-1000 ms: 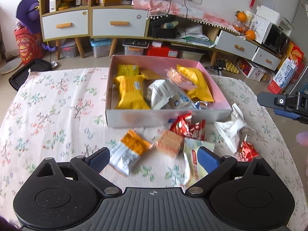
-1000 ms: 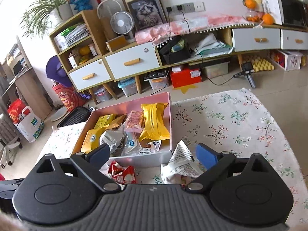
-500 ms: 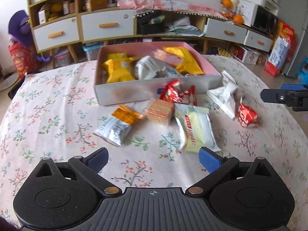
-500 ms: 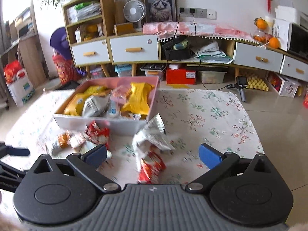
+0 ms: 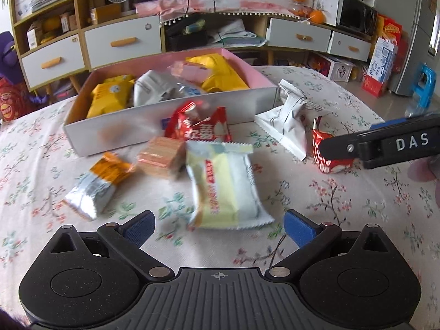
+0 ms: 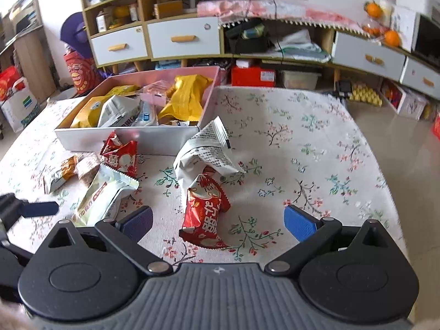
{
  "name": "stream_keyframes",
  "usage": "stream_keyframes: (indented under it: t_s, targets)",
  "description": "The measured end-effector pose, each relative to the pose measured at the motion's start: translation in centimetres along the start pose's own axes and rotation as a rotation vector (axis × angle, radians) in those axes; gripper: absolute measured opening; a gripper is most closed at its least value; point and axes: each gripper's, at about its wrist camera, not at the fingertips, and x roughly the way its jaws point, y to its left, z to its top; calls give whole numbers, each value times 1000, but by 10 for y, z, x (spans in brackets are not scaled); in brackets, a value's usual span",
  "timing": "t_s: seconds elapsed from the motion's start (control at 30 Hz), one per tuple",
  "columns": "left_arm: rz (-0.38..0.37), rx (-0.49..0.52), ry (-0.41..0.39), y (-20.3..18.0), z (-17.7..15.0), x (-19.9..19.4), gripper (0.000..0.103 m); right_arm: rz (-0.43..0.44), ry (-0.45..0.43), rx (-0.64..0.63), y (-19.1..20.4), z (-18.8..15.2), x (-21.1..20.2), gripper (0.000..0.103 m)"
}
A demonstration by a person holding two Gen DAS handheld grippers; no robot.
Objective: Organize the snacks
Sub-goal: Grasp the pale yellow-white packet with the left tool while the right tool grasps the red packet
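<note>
A pink-lined box holds several snack packets. Loose snacks lie in front of it on the floral cloth. My left gripper is open, just short of a pale yellow and white packet. My right gripper is open, its fingers either side of a red packet on the cloth. Also loose are a grey-white packet, another red packet, a wafer block and an orange-silver packet.
The table's right edge drops to the floor. Cabinets with drawers and shelves stand behind the table. The right gripper's finger reaches in from the right in the left wrist view.
Both grippers have pulled back and lowered toward the loose snacks. The right gripper now straddles the red packet, and the left gripper has closed in on the pale yellow packet.
</note>
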Motion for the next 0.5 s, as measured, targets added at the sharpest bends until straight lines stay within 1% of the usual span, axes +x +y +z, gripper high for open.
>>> stream_keyframes:
  t_s: [0.17,0.3,0.5]
  targets:
    - [15,-19,7,-6,8,12,99,-7,45,63,-4,0,11,99]
    - [15,-9,3,-10,11,12,95,-12,73,93,-6,0,17,95]
    - [42,-42,-14,-2,12,10,80,-8,103,125,-9,-1,21,87]
